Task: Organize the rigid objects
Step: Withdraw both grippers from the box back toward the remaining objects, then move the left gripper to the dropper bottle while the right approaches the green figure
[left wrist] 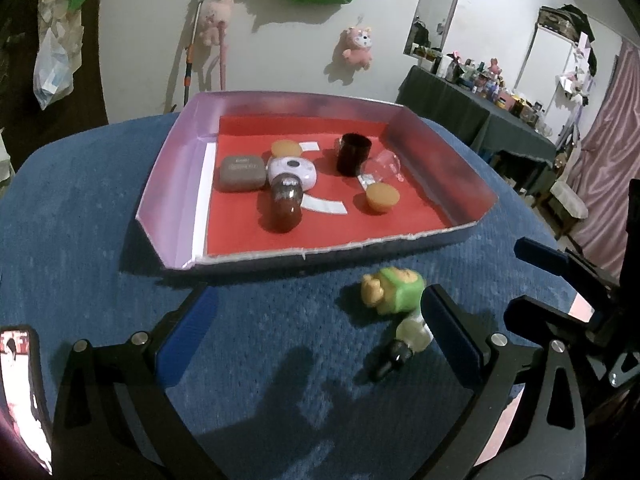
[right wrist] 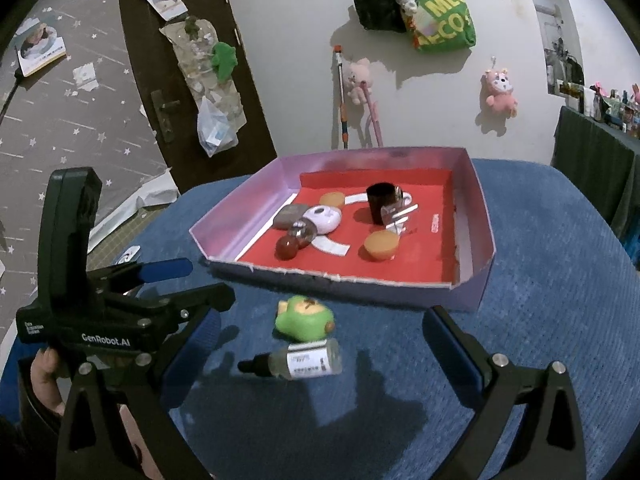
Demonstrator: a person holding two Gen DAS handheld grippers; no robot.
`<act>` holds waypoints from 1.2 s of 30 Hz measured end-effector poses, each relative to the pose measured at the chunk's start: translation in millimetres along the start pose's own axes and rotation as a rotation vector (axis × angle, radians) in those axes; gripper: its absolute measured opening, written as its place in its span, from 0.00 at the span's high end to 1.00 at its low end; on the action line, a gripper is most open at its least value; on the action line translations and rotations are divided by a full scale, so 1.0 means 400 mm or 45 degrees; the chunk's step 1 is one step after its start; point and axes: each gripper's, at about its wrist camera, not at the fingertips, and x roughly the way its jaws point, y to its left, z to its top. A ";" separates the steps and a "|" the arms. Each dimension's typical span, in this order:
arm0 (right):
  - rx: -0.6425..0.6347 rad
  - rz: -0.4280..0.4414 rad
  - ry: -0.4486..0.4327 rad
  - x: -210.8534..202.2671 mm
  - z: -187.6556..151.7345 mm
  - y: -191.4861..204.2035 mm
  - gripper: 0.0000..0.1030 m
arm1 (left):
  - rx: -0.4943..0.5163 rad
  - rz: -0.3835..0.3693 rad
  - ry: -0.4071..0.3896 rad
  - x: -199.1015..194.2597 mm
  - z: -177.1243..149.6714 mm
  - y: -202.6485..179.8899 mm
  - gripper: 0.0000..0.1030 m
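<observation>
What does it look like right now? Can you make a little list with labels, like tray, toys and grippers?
surface: blue cloth
tray: pink-walled box with red floor, on the cloth
in tray: black cup upright, two orange lids, white round gadget, grey case, brown bottle lying down
outside tray: green toy and dropper bottle lying on the cloth
left gripper: open, empty
right gripper: open, the dropper bottle lies between its fingers

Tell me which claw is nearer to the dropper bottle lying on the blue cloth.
Right, though it's close. The right claw is open with the dropper bottle lying between its fingers. The left claw is open too; the bottle lies at the inner edge of its right finger.
</observation>
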 end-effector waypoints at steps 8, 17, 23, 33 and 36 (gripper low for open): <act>-0.009 -0.014 0.054 0.017 -0.054 0.009 0.00 | -0.003 -0.007 0.031 0.007 -0.046 0.004 0.00; -0.028 -0.094 0.136 0.063 -0.080 0.004 0.00 | -0.025 -0.074 0.071 0.010 -0.057 0.013 0.00; 0.041 -0.176 0.113 0.053 -0.068 -0.053 0.00 | 0.039 -0.133 0.099 0.027 -0.067 -0.032 0.00; 0.175 -0.323 0.087 0.008 -0.069 -0.176 0.00 | 0.141 -0.148 0.143 0.127 -0.059 -0.159 0.00; 0.184 -0.332 0.083 0.002 -0.070 -0.188 0.00 | 0.119 -0.083 0.166 0.159 -0.055 -0.158 0.00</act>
